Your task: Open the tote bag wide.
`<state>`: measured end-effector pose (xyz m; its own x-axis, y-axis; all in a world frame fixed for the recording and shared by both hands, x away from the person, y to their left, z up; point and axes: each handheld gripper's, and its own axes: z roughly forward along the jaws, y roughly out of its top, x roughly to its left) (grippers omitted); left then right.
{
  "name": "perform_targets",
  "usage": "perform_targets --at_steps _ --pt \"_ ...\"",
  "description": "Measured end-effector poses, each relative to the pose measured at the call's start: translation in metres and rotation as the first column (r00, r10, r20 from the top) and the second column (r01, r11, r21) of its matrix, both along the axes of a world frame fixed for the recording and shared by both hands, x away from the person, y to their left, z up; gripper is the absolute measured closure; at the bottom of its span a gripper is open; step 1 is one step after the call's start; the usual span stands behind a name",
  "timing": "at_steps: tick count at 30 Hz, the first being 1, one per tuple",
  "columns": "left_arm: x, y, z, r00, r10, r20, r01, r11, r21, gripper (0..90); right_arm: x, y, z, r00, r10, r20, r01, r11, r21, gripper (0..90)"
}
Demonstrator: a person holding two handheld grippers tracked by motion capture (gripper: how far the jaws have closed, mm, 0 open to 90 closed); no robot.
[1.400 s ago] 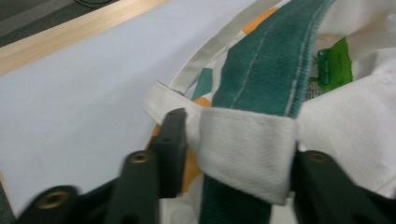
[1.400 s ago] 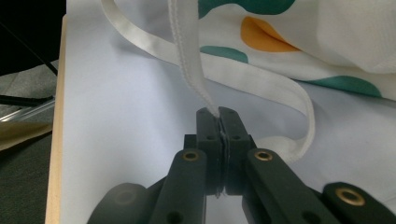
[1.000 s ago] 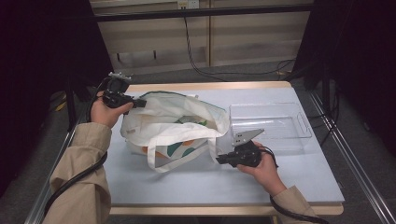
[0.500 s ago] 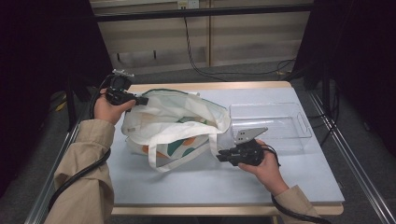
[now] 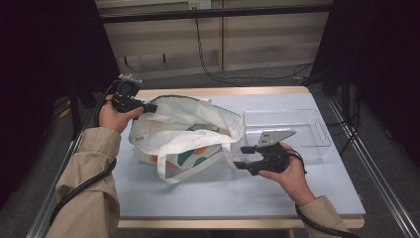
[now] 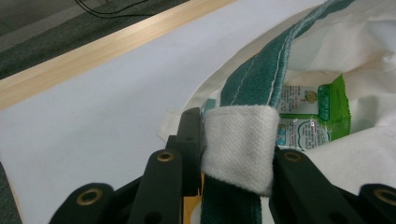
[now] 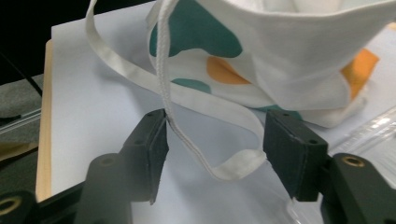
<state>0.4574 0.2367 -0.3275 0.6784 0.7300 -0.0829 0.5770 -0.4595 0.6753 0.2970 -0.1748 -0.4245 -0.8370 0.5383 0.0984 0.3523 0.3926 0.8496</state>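
My left gripper pinches the tote bag rim by the table's far left corner. My right gripper, jaws just opening, straddles the loose strap unpressed; strap loop runs toward me.

Pale wood-edged table, slatted wall behind, grey floor, dark surroundings
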Motion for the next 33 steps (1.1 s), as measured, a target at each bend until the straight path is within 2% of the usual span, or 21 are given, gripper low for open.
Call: perform_targets --at_steps 3,10,16,23,24,33 --pt "0.001 -0.001 0.000 1.0000 -0.001 0.001 0.001 1.0000 0.002 72.4 0.001 -0.005 0.005 0.9999 -0.013 0.004 0.013 1.000 -0.003 37.0" --pt "0.003 -0.001 0.000 1.0000 -0.005 -0.001 0.005 0.9999 0.011 72.3 0.005 -0.011 0.021 0.9991 -0.028 0.032 0.027 0.999 0.030 33.1" --pt "0.002 -0.002 0.001 0.9999 -0.010 -0.004 0.010 0.9998 0.017 72.1 0.007 -0.013 0.034 0.9977 -0.034 0.059 0.033 0.999 0.024 29.6" --pt "0.002 -0.002 0.002 1.0000 -0.009 -0.001 0.009 0.9996 0.027 71.8 0.008 -0.007 0.047 0.9956 -0.018 0.092 0.017 1.000 0.011 25.8" --pt "0.003 -0.002 0.001 0.9999 -0.010 -0.002 0.010 0.9998 0.016 71.8 0.008 -0.005 0.048 0.9955 -0.011 0.094 0.011 1.000 0.007 25.4" --pt "0.003 -0.003 0.000 1.0000 -0.006 -0.005 0.006 0.9999 0.012 71.2 0.014 0.005 0.052 0.9935 0.008 0.113 -0.006 1.000 -0.021 20.8"
